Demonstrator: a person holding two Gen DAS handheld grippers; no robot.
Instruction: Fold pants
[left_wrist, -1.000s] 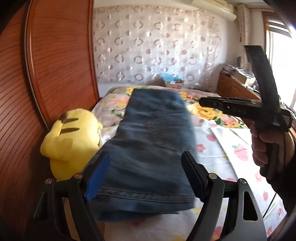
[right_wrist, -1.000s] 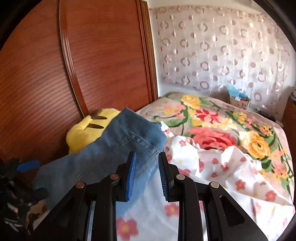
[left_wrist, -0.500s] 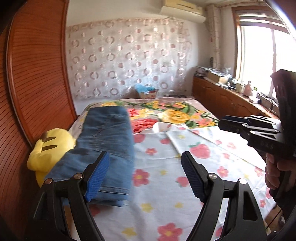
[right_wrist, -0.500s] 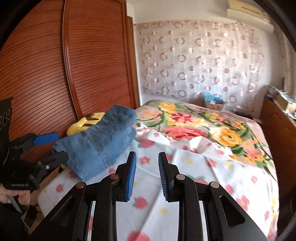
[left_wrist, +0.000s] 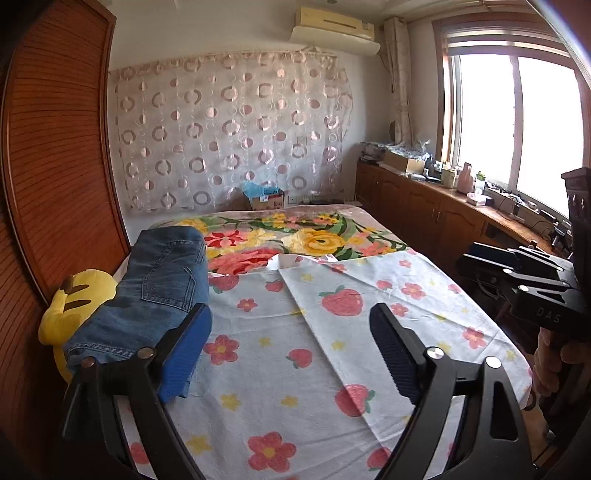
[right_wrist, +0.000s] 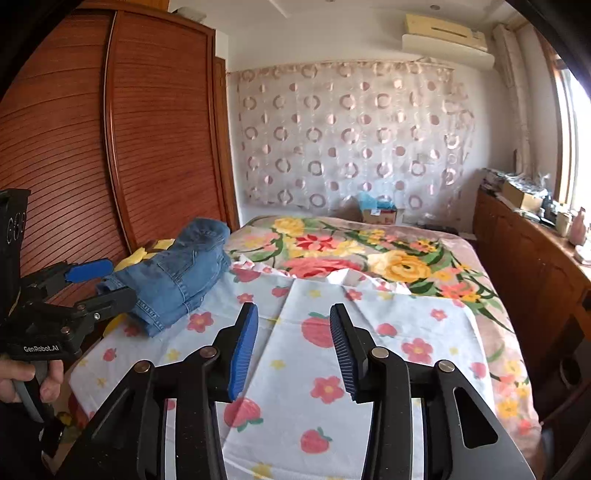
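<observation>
Folded jeans (left_wrist: 159, 284) lie in a stack at the left edge of the bed, on the strawberry-print sheet (left_wrist: 332, 332), partly over a yellow plush toy (left_wrist: 74, 295) next to the wooden wardrobe (left_wrist: 55, 166). Left gripper (left_wrist: 291, 345) is held above the sheet, pads spread wide, gripping nothing; right gripper (right_wrist: 293, 347) likewise raised, pads apart and empty. Plush is mostly hidden by the denim, and the hands holding both tools are cut off at the frame edges
</observation>
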